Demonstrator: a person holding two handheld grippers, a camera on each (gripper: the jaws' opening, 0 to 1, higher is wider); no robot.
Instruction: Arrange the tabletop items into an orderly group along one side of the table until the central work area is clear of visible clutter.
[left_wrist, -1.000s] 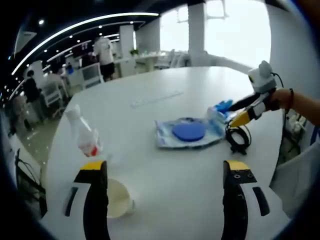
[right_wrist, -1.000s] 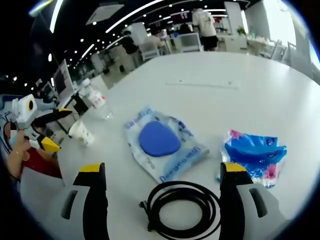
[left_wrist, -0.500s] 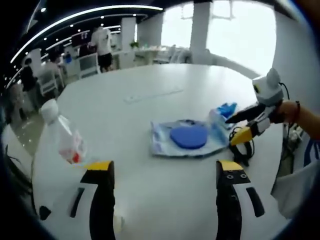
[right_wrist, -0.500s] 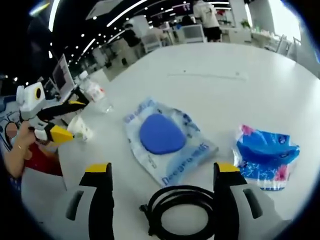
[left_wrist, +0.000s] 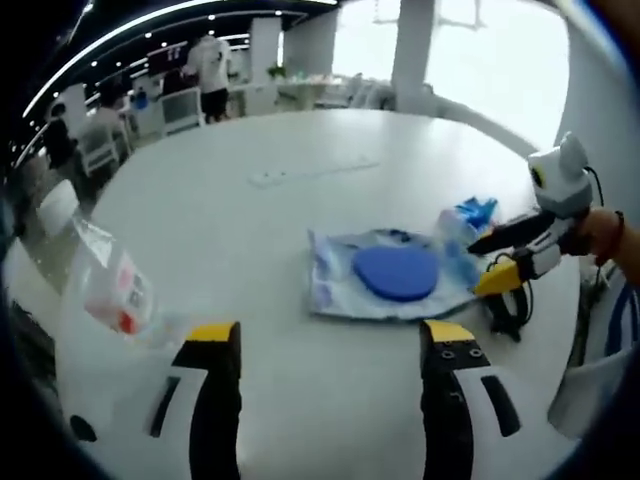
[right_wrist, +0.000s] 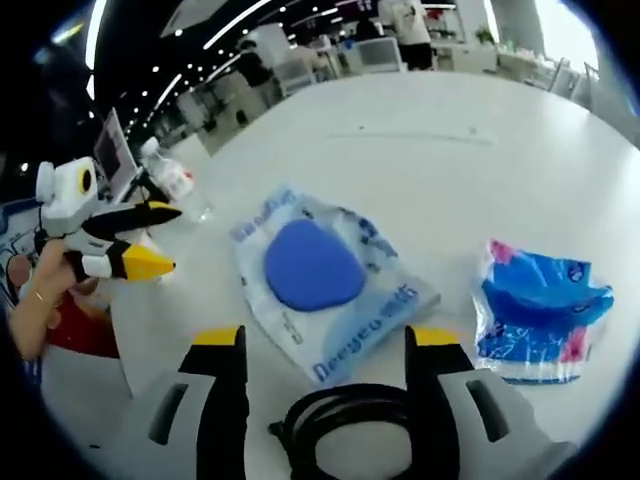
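Observation:
A clear plastic bottle (left_wrist: 108, 292) with a red label lies at the left, just beyond my left gripper (left_wrist: 331, 337), which is open and holds nothing. Mid-table lies a clear bag with a blue disc (left_wrist: 392, 274) (right_wrist: 310, 270). Beside it are a blue packet (left_wrist: 463, 224) (right_wrist: 540, 310) and a coiled black cable (left_wrist: 510, 305) (right_wrist: 350, 430). My right gripper (right_wrist: 327, 342) is open and low over the cable, whose coil lies between the jaws. The right gripper (left_wrist: 528, 248) shows by the cable, and the left gripper (right_wrist: 112, 246) is near the bottle (right_wrist: 168, 180).
A thin white strip (left_wrist: 310, 172) (right_wrist: 410, 137) lies farther back on the round white table (left_wrist: 240, 230). A hand (left_wrist: 608, 232) holds the right gripper at the table's edge. Chairs and people (left_wrist: 210, 70) are beyond the far side.
My left gripper has moved in on the bottle, now large at the left; the paper cup has left that view. The right gripper has edged closer over the cable. Both jaw gaps have narrowed slightly.

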